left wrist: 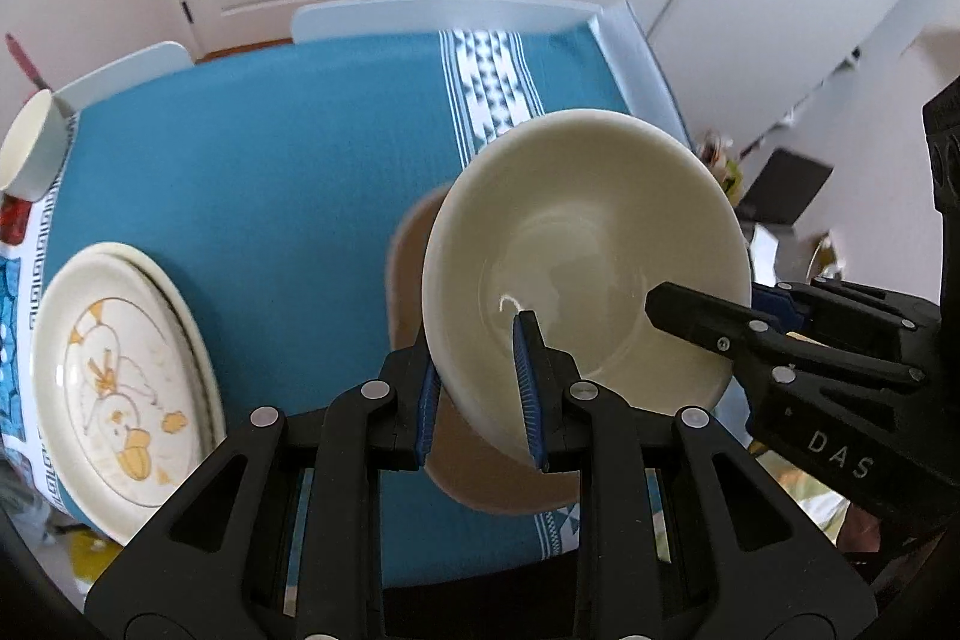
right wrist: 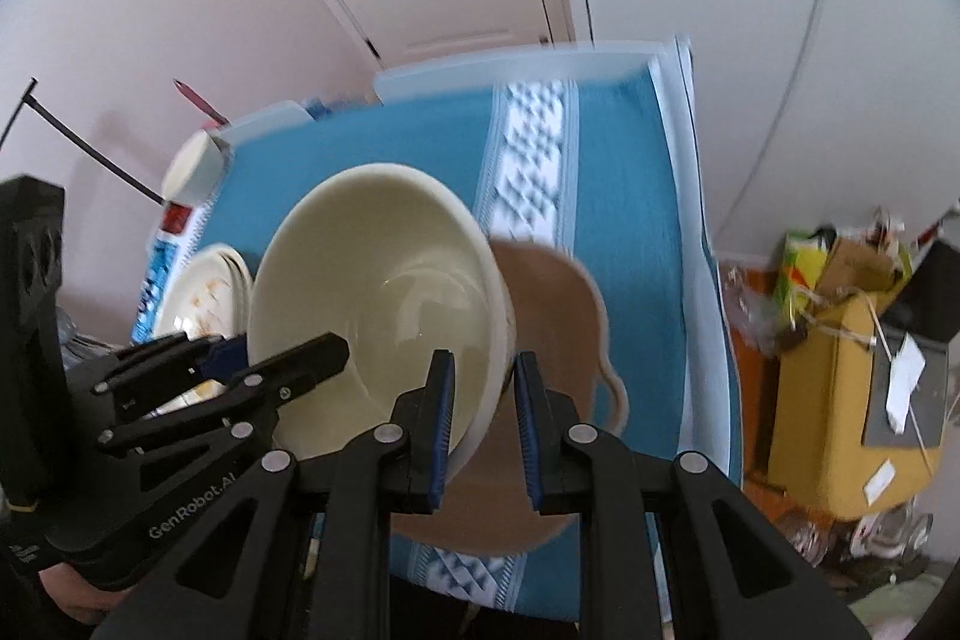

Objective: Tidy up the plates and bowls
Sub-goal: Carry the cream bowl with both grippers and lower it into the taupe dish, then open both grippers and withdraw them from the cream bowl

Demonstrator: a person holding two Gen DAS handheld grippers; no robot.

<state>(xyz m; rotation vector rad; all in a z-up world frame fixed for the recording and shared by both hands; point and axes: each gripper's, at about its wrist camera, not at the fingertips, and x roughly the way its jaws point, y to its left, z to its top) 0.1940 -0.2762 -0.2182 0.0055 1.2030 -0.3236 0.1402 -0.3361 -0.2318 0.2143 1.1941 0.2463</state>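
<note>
Cream bowl (left wrist: 585,256) hangs over the table (left wrist: 270,172), above a brown bowl (left wrist: 414,256). Hard, slippery, breakable. Left tongs (left wrist: 480,388) pinch its rim at 7 o'clock, right tongs (right wrist: 483,424) at 4.

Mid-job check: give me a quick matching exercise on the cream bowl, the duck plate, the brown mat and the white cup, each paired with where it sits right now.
Things:
1. cream bowl
2. duck plate
3. brown mat
4. white cup

Places:
A. on the blue tablecloth, under the lifted bowl
B. far left table edge, beyond the plates
C. rim clamped by left gripper and right gripper
D. top of a plate stack, left side

Pairs: 1-C, 2-D, 3-A, 4-B
</note>
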